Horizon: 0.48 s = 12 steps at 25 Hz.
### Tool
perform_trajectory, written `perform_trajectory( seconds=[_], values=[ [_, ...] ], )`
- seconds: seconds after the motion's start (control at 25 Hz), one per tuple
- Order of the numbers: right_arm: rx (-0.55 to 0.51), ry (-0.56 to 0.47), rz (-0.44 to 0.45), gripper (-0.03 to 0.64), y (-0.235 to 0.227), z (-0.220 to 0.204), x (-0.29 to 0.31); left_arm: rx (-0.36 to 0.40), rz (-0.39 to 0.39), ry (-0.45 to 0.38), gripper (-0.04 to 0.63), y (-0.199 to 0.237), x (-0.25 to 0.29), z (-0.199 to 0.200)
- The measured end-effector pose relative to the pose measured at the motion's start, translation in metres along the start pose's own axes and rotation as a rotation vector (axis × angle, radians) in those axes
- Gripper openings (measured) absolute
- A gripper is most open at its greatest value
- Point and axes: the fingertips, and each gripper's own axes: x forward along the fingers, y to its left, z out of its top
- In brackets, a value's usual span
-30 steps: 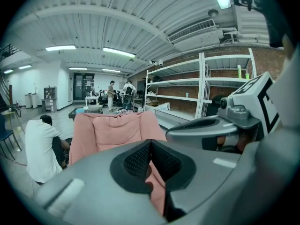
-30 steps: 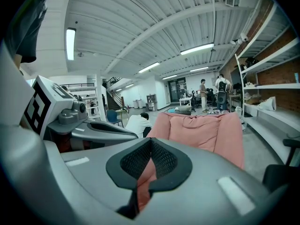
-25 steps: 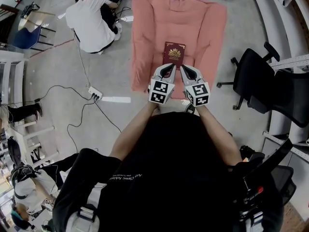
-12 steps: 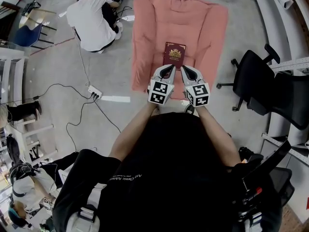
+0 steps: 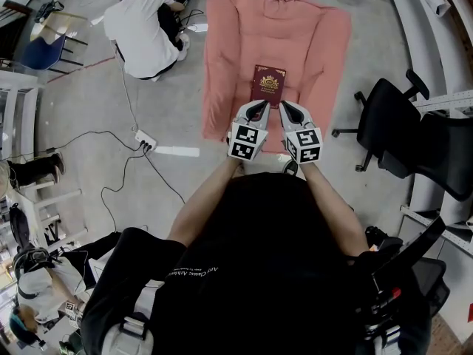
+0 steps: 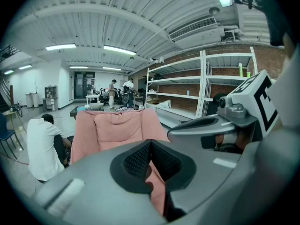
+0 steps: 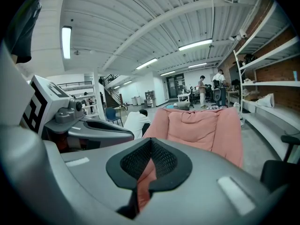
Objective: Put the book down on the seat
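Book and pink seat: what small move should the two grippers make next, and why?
Probably draw both grippers back toward the body. The dark red book seems to lie flat on the pink seat already, and the left gripper and right gripper, at its near edge, have jaws together with no book between them.

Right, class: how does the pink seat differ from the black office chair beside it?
The pink seat is soft, padded and spread low; the black office chair is dark, with armrests and a spoked base. The pink seat has a dark red book lying on it; the black office chair carries nothing visible. Both stand on the grey floor, with nobody sitting.
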Motion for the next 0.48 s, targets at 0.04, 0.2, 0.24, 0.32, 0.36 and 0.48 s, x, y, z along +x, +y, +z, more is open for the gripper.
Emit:
perform_trajectory(
  seconds=[0.04, 0.2, 0.24, 0.32, 0.36, 0.48],
  values=[
    [0.000, 0.000, -0.002, 0.012, -0.0005, 0.0003, -0.0003, 0.002, 0.000, -0.001, 0.002, -0.0003, 0.0000, 0.0001],
    [0.016, -0.002, -0.013, 0.012, -0.0061, -0.0012, -0.0018, 0.000, -0.001, -0.001, 0.002, -0.0006, 0.0018, -0.0009],
    [0.020, -0.003, -0.014, 0.012, -0.0069, -0.0014, -0.0020, -0.001, -0.001, -0.001, 0.002, -0.0005, 0.0020, -0.0010],
    [0.027, -0.006, -0.010, 0.012, -0.0063, -0.0016, -0.0022, -0.004, -0.003, -0.001, 0.002, -0.0006, 0.0015, -0.0014],
    [0.028, -0.004, -0.009, 0.012, -0.0057, -0.0021, -0.0016, -0.006, -0.004, -0.001, 0.002, -0.0002, 0.0013, -0.0017],
    [0.009, 0.011, -0.022, 0.012, -0.0037, -0.0035, 0.0003, -0.015, -0.004, -0.005, 0.002, 0.0032, 0.0010, -0.0014]
  ],
)
